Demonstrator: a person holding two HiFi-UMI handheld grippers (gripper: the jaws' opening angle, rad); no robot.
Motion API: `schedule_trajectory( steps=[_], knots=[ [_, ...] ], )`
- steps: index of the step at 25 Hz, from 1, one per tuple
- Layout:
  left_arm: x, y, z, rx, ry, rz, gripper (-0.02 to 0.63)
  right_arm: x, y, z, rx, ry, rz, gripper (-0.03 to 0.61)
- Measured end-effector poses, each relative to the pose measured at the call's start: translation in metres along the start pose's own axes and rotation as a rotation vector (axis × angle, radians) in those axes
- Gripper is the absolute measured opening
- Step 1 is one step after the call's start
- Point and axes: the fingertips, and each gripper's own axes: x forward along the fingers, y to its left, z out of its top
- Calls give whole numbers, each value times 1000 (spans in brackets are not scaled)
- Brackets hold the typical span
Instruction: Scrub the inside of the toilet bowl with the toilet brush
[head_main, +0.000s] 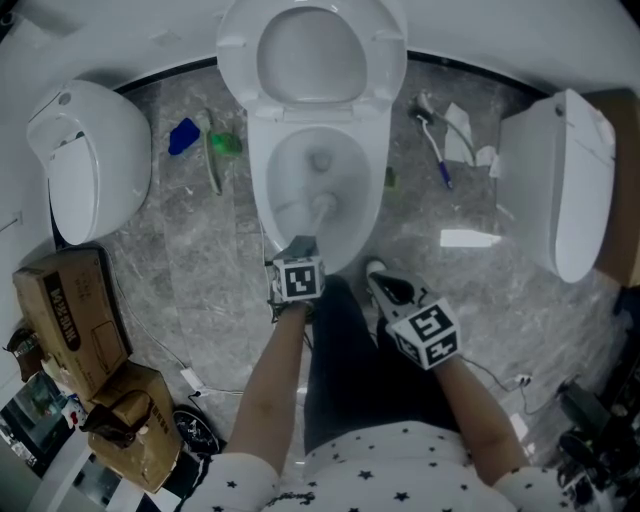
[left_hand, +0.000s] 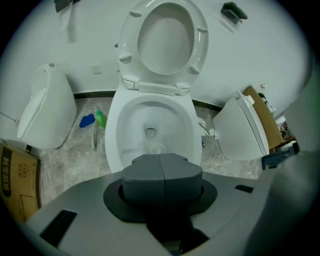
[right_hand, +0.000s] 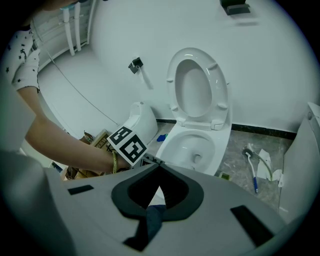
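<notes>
The white toilet (head_main: 258, 175) stands with seat and lid raised (head_main: 311, 50). My left gripper (head_main: 303, 245) is over the bowl's near rim, shut on the toilet brush. The brush's pale head (head_main: 322, 208) is down inside the bowl, near the drain (head_main: 320, 160). In the left gripper view the jaws (left_hand: 162, 160) are pressed together, with the brush head (left_hand: 157, 148) just past them. The handle is hidden between the jaws. My right gripper (head_main: 383, 290) is to the right, outside the bowl; its tips (right_hand: 159, 167) meet with nothing between them.
Loose white toilet fixtures lie at left (head_main: 90, 160) and right (head_main: 560, 180). On the marble floor are a green bottle (head_main: 225, 143), a blue object (head_main: 183, 135), a blue-handled brush (head_main: 437, 150) and white paper (head_main: 468, 238). Cardboard boxes (head_main: 70, 310) sit at lower left.
</notes>
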Motion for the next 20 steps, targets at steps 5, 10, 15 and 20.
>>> schedule_trajectory(
  steps=[5,10,15,20],
  knots=[
    [4,-10,-3,8,26,-14,153,-1,0,-3,3,2,-5,6],
    [11,-17,2,21,36,-27,153,-1,3,-2,12,0,5,6],
    [14,-26,30,39,-22,-56,153,0,0,-5,6,0,-7,6],
    [21,-27,35,53,4,-59,153,1,-2,-6,21,7,-4,6]
  ],
)
